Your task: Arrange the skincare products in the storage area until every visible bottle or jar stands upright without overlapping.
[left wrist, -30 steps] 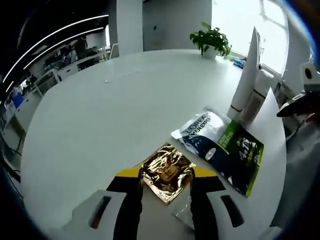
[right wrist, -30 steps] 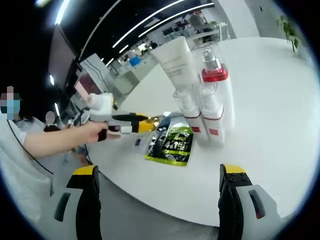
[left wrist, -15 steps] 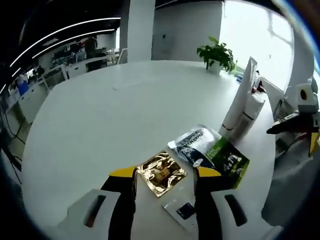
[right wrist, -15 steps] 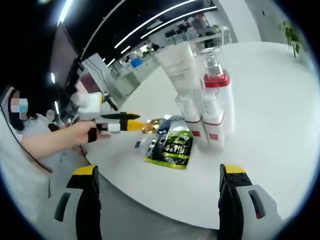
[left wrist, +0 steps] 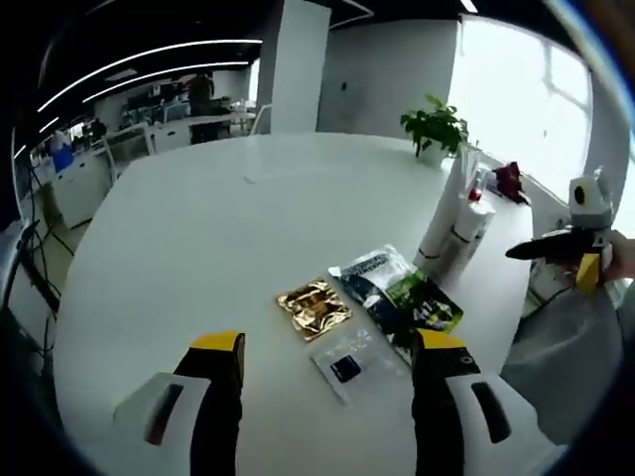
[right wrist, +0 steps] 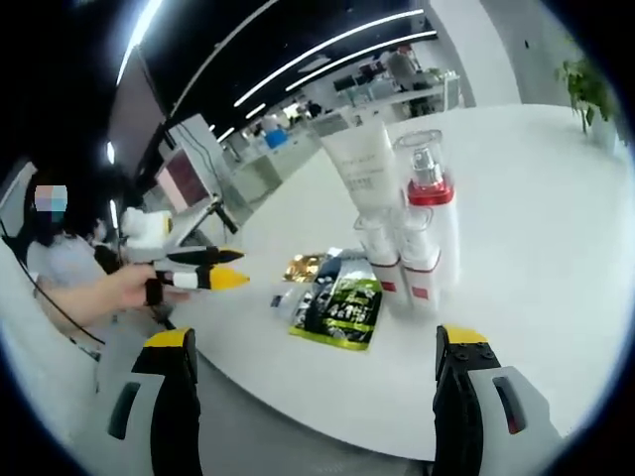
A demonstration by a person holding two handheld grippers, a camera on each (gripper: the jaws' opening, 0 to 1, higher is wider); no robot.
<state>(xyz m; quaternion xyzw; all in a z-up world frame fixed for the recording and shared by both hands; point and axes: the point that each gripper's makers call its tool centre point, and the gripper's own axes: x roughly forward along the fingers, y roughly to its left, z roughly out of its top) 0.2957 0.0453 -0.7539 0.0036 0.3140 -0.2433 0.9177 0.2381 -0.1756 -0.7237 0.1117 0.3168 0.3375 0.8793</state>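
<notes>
White table [left wrist: 189, 238] with sachets [left wrist: 397, 296], bottles [right wrist: 422, 238]

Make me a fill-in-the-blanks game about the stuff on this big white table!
1. The shiny sachet lying flat is ___ in colour.
2. The pump bottle has a ___ collar below its clear cap.
3. Both jaws of the left gripper have ___ tips.
4. At the table's far edge stands a potted ___.

Missing words: gold; red; yellow; plant
</notes>
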